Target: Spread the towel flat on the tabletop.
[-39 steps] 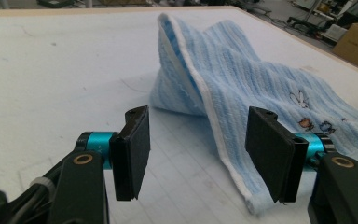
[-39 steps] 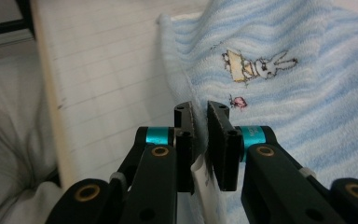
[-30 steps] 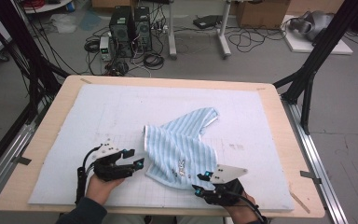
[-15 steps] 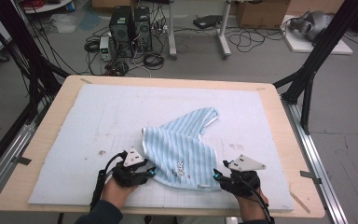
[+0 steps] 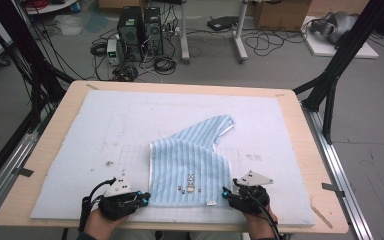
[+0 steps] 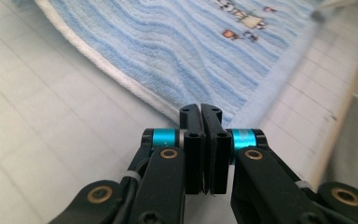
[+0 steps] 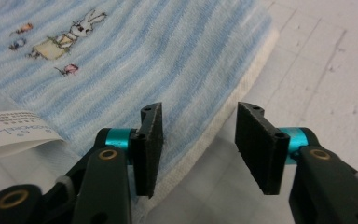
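Two grippers sit at the near edge of the table (image 5: 45, 150), one at each near corner of the towel (image 5: 190, 167). The towel, blue-striped with a white hem, lies on the pale mat (image 5: 105, 125) a little right of centre: its near part is a flat rectangle with a small embroidered motif close to the near hem, and its far part runs up and to the right as a narrower folded flap.

The left gripper (image 5: 142, 198) rests by the near left corner. In the left gripper view its jaws stand pressed together with no gap, the left gripper (image 6: 200, 112) pointing at the hem just ahead; no cloth shows between them, so it seems closed on nothing. The right gripper (image 5: 228, 192) rests by the near right corner. In the right gripper view the right gripper (image 7: 198, 126) has its jaws wide apart and empty, straddling the white hem, with the care label (image 7: 9, 133) lying beside the left jaw.

Judged from this, the work is folding or flattening the towel, and the step in hand is taking hold of the two near corners. The right gripper looks ready: it needs to slide forward so the hem lies between the jaws, then close. The left gripper would need to open first, then nose under the corner before it closes. A lift of both corners together would follow
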A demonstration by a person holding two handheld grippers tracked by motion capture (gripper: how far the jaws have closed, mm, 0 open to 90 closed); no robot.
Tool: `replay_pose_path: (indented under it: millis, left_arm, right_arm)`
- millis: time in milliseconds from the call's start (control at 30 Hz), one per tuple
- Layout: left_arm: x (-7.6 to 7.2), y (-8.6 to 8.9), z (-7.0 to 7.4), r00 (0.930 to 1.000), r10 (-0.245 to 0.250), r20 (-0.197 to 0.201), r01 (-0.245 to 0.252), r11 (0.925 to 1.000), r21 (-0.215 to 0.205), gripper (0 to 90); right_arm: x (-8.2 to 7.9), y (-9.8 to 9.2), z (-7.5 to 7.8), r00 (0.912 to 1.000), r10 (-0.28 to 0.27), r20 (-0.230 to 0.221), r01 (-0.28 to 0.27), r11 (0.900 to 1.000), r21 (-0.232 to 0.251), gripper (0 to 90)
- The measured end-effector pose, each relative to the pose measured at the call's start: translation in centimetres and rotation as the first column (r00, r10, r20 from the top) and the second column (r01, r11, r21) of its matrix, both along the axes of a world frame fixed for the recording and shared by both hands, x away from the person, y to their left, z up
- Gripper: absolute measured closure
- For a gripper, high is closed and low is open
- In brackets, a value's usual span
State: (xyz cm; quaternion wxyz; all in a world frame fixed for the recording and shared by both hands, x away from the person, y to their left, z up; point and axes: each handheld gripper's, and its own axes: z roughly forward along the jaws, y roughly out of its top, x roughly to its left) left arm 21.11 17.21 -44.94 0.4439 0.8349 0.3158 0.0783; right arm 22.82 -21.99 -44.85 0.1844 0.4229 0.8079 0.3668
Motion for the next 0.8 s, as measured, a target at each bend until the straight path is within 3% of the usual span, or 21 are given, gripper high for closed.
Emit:
replay_pose_path:
  millis: [100,133,200,333,533,633,700,800]
  left_arm:
    - [-0.9,0.0,0.0,0.9998,-0.021,0.006,0.021,0.9998,0.003,87.3]
    - [-1.1,0.0,-0.1,0.9996,-0.028,0.006,0.028,0.9996,0.004,87.4]
    - [-1.4,0.2,-0.3,0.9993,-0.037,-0.004,0.037,0.9991,-0.022,87.3]
    - [-1.8,1.0,-0.4,0.9984,-0.054,-0.018,0.053,0.9965,-0.065,87.3]
    - [-2.7,1.5,0.3,0.9901,-0.138,-0.028,0.134,0.9844,-0.114,86.0]
    - [-2.9,1.9,0.4,0.9869,-0.154,-0.049,0.148,0.9824,-0.115,75.3]
    - [-2.4,2.2,0.4,0.9942,-0.100,-0.039,0.096,0.9898,-0.105,59.3]
    - [-1.3,2.5,0.8,1.0000,0.002,-0.006,-0.003,0.9890,-0.148,51.1]
  right_arm:
    - [-0.4,0.2,0.1,0.9982,0.057,-0.018,-0.057,0.998,0.022,80.3]
    - [-0.6,0.3,0.1,0.9960,0.086,-0.022,-0.086,0.996,0.019,84.5]
    - [-1.0,0.3,0.3,0.9944,0.104,-0.020,-0.103,0.995,0.006,85.9]
    - [-2.3,-0.3,0.6,0.9929,0.118,-0.019,-0.117,0.993,0.026,86.4]
    - [-5.2,-1.1,1.3,0.9879,0.154,-0.011,-0.154,0.987,0.045,86.9]
    - [-6.6,-1.4,1.8,0.9873,0.159,-0.001,-0.159,0.985,0.061,83.3]
    - [-7.0,-1.7,2.1,0.9909,0.134,0.015,-0.135,0.987,0.083,74.3]
    - [-6.3,-2.0,2.6,0.9954,0.084,0.045,-0.089,0.989,0.119,64.2]
